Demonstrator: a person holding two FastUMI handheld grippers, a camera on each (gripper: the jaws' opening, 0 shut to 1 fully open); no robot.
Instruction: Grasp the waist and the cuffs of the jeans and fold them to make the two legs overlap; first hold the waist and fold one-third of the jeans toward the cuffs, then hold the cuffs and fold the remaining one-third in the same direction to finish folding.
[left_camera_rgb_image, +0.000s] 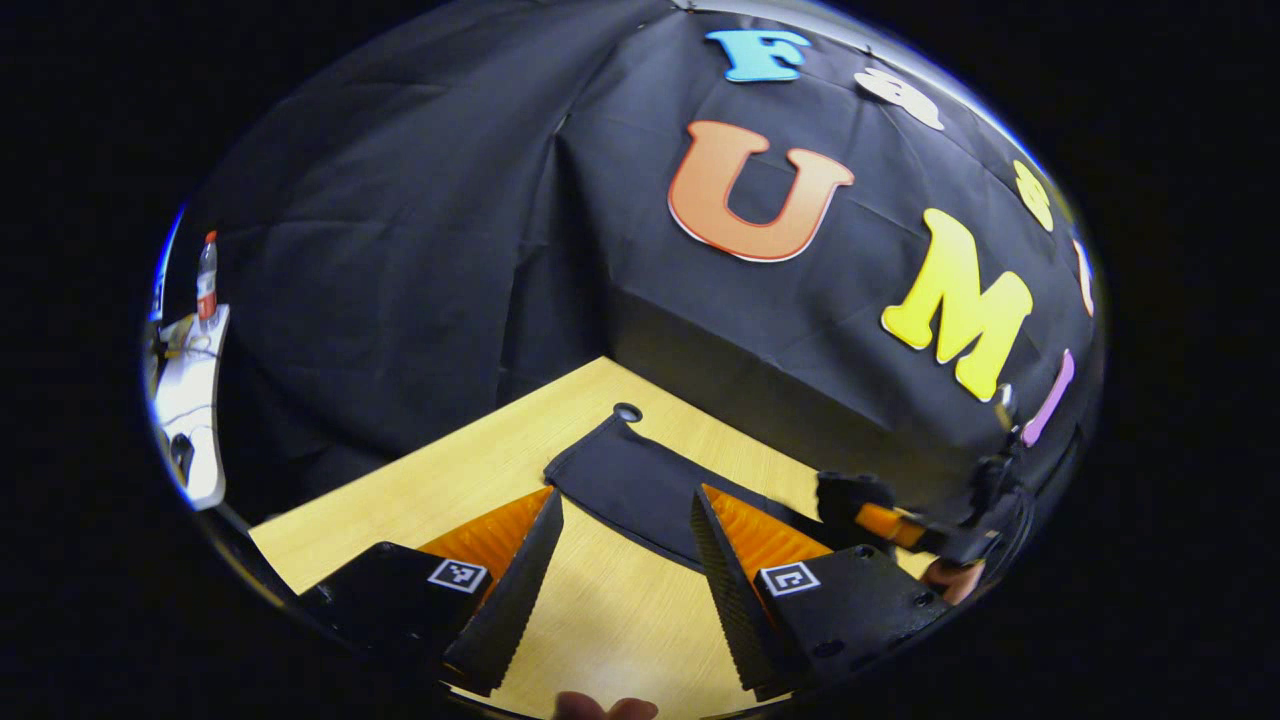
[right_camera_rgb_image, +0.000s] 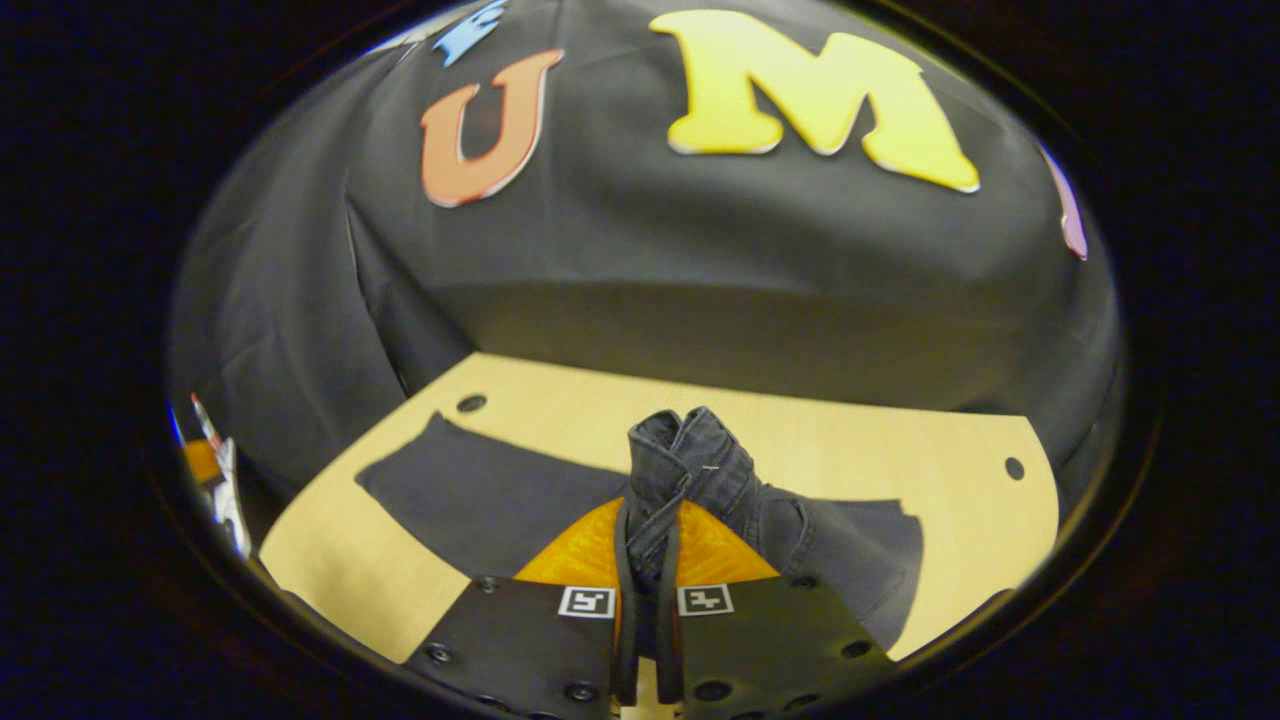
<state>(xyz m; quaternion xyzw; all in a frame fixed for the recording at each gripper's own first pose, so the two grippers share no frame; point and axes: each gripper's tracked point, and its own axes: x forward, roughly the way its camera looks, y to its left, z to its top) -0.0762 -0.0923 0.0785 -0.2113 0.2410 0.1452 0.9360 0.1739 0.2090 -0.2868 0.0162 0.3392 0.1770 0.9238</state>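
bare tabletop (left_camera_rgb_image: 600, 620) beside jeans (left_camera_rgb_image: 640, 485)

There was one pair of jeans (right_camera_rgb_image: 480, 505), lying on one table (right_camera_rgb_image: 850, 450). Three round holes showed in the tabletop in the right gripper view. Two grippers were present: the left gripper (left_camera_rgb_image: 625, 560) and the right gripper (right_camera_rgb_image: 645, 600). Each carried two square markers, four in all. One bottle (left_camera_rgb_image: 207, 277) stood at the far left on one white shelf (left_camera_rgb_image: 190, 400).

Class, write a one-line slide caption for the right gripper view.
Right tool shut on a bunched fold of the dark jeans, lifting it above the wooden table.
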